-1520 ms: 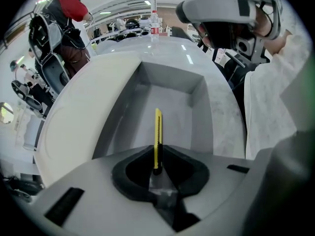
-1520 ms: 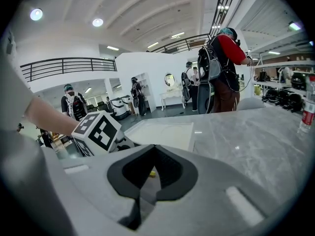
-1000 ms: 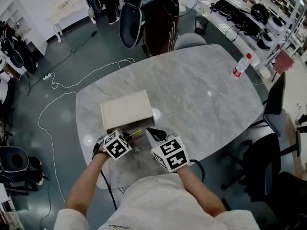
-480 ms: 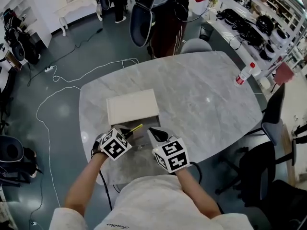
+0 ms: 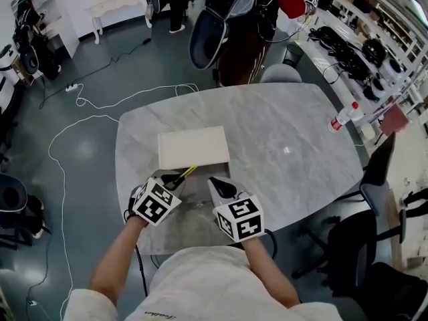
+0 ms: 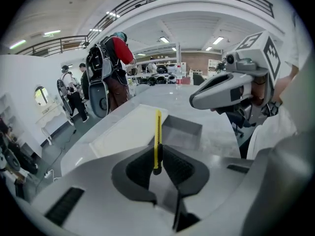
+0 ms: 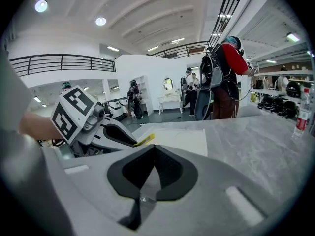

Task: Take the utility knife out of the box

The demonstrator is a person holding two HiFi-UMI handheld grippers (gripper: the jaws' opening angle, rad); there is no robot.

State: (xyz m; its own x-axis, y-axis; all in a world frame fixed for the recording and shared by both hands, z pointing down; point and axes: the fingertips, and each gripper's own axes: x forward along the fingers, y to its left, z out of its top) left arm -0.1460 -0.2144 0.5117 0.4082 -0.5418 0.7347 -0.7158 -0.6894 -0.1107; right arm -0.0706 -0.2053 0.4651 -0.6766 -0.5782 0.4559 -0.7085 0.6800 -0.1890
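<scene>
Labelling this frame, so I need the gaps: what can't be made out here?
Utility knife: edge-on in the left gripper view, tiny in the head view, so blade out or retracted is unclear; its rear end sits hidden between the left gripper's pads.
Box interior: partly under the grippers in the head view, so other contents are unclear.
Bottle label: too small.

Yellow utility knife sat in black pads of the light grey left gripper. The box just beyond the knife was cream, grey inside. The table was grey-white marble. The right gripper was grey, and the marker cubes had black-and-white squares.
</scene>
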